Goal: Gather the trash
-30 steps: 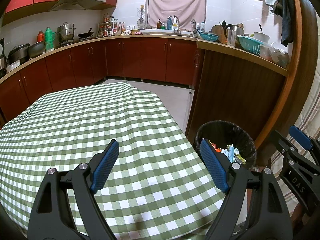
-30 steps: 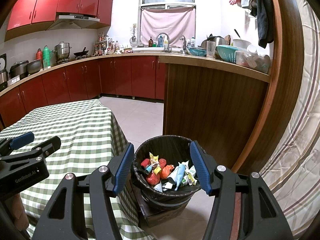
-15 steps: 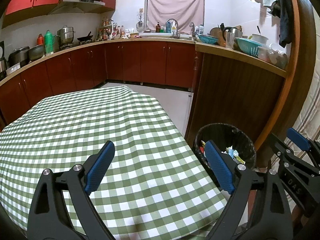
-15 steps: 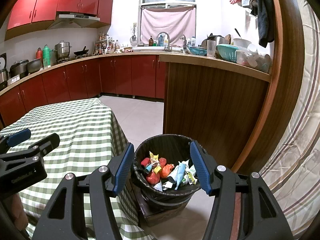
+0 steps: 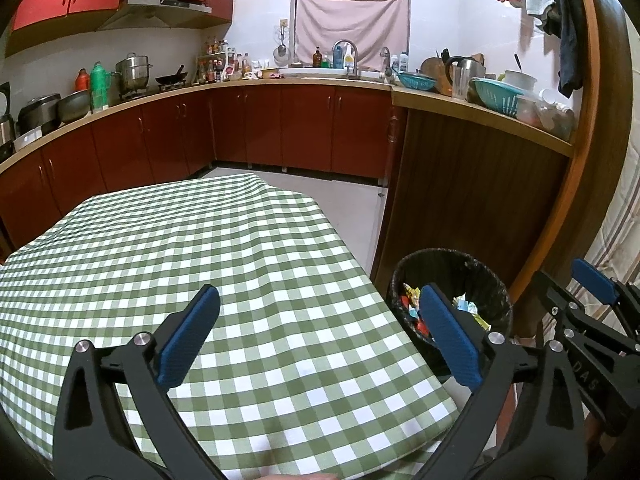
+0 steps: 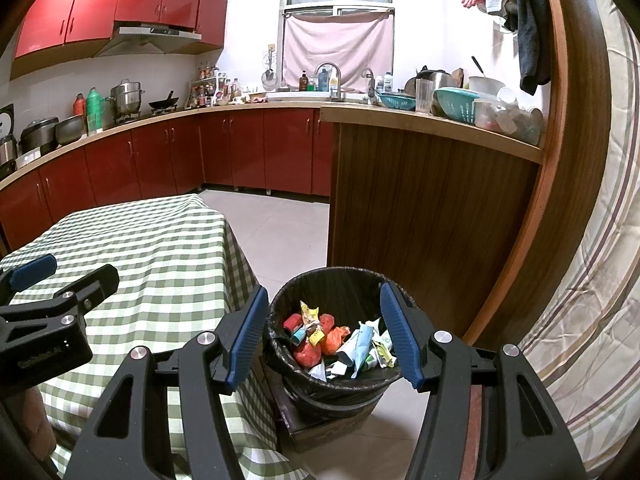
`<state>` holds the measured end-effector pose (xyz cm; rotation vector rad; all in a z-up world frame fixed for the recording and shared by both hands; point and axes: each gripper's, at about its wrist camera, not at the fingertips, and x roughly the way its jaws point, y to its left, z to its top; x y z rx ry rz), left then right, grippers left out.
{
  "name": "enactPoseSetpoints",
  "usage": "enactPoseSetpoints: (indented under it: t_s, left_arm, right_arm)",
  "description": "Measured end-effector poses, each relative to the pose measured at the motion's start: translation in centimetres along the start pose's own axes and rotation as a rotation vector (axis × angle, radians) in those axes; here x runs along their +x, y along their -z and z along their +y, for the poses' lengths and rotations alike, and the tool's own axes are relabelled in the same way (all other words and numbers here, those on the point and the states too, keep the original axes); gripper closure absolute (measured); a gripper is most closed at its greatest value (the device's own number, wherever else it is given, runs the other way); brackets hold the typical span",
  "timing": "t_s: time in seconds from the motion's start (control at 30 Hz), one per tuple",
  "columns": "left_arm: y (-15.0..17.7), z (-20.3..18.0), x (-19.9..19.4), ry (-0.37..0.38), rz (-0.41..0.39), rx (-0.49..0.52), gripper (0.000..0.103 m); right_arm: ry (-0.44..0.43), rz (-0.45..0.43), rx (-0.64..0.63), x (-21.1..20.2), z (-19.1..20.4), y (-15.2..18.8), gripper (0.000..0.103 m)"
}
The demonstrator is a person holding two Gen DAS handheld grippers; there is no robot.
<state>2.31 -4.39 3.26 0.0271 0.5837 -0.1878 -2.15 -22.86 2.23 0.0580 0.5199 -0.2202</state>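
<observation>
Over the table (image 5: 260,264) your left tool (image 5: 316,316) has just been opening, empty; right tool (image 6: 322,328) hangs released above the bin (image 6: 344,280), lower centre, trash (image 6: 340,340) apparently all inside.

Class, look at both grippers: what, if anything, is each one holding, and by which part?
Nothing is held. The left gripper has just been opening, empty, above the checked tablecloth; the right gripper stands open, empty, over the trash bin.

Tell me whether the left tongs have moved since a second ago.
Yes: the left tongs have just been opening, empty, their tips spreading across the checked tablecloth; they have not shifted.
</observation>
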Motion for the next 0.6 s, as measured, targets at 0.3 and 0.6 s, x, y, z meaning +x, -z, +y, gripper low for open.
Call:
enactPoseSetpoints:
  t_s: [0.3,0.6]
  left_arm:
    - [-0.1,1.4,0.4,-0.049,0.014,0.007,0.005]
    - [0.5,8.3,2.1,-0.149,0.096,-0.029,0.005]
  right_arm:
    - [-0.016,0.006,-0.009,0.5,0.7,0.2,0.041]
    - [-0.144,0.045,-0.035,2.7,6.3,-1.1,0.026]
